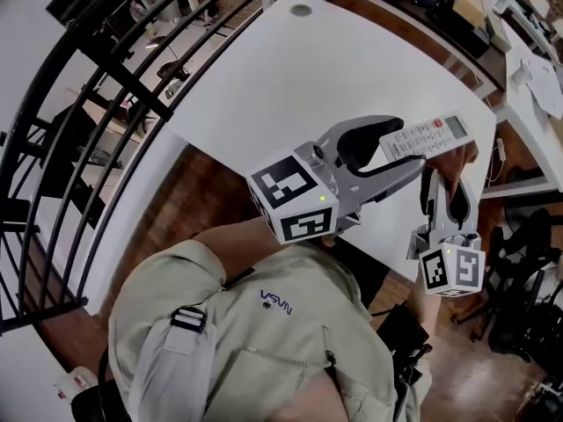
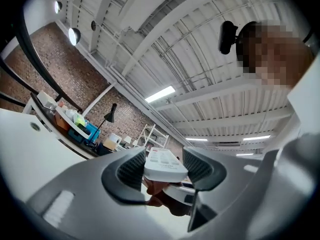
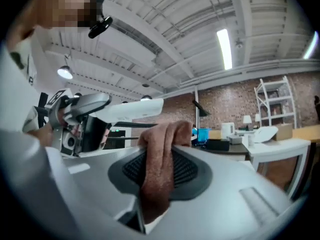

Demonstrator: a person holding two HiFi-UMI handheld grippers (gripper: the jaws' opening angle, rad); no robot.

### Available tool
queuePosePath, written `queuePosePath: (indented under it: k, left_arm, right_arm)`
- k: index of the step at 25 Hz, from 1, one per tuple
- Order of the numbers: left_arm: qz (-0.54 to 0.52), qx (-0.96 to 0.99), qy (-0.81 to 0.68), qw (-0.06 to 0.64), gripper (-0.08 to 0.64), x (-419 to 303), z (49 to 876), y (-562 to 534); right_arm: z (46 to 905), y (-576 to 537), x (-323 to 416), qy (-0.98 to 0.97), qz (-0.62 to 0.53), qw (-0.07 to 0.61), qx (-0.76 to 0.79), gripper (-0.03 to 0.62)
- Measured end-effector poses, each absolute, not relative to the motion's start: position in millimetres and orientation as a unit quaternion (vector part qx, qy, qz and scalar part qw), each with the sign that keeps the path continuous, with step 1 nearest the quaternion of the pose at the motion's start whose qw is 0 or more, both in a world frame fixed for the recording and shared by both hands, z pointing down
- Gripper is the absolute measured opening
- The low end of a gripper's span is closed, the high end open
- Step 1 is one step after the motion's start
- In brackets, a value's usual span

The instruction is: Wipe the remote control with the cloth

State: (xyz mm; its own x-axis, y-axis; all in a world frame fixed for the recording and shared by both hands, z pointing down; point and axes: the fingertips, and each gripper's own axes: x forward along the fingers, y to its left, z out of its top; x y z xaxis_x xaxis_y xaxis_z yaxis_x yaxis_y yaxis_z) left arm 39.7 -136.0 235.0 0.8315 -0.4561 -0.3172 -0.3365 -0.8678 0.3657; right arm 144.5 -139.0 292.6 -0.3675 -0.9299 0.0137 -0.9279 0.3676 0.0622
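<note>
White remote control (image 1: 425, 137) fast in left claw (image 2: 165, 166), brown cloth (image 3: 160, 159) tight in right claw (image 3: 159, 170) (shirt lettering (image 1: 275, 301): NASA, upside-down)

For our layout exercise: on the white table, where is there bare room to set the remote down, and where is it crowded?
Free: the broad middle of the white table, between the cable grommet at its far edge and the left tool. Crowded: over its near right edge, where the left tool grips the remote and the right tool the cloth.
</note>
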Motion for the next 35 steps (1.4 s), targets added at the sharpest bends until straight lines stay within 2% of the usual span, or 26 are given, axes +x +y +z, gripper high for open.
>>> queuePosePath:
  k: [3, 10, 12, 16, 19, 23, 29, 31, 35]
  left_arm:
    - [-0.193, 0.950, -0.185, 0.162, 0.241, 55, 240, -124]
    - [-0.190, 0.945, -0.209, 0.165, 0.241, 40, 249, -137]
    - [-0.191, 0.943, -0.218, 0.164, 0.241, 35, 251, -142]
    - [-0.186, 0.943, -0.223, 0.162, 0.239, 37, 254, -146]
    - [-0.179, 0.945, -0.222, 0.157, 0.241, 39, 257, -146]
    - [-0.153, 0.951, -0.240, 0.121, 0.241, 45, 263, -159]
    - [-0.044, 0.955, -0.295, 0.010, 0.239, 75, 290, -218]
    - [0.004, 0.950, -0.312, 0.001, 0.239, 84, 315, -245]
    - [0.082, 0.939, -0.334, 0.025, 0.236, 93, 362, -288]
  right_arm:
    - [283, -141, 137, -0.833, -0.024, 0.009, 0.553, 0.093]
    - [301, -112, 31, -0.883, -0.138, 0.094, 0.438, 0.092]
    - [303, -112, 26, -0.884, -0.143, 0.109, 0.431, 0.092]
    - [297, -130, 77, -0.852, -0.118, 0.105, 0.498, 0.092]
    - [284, -146, 132, -0.813, -0.094, 0.077, 0.569, 0.092]
    - [284, -159, 173, -0.782, -0.083, 0.073, 0.613, 0.092]
    - [322, -188, 204, -0.766, -0.055, 0.129, 0.628, 0.092]
    - [341, -199, 211, -0.761, -0.042, 0.162, 0.627, 0.092]
    - [381, -219, 225, -0.751, -0.013, 0.234, 0.618, 0.092]
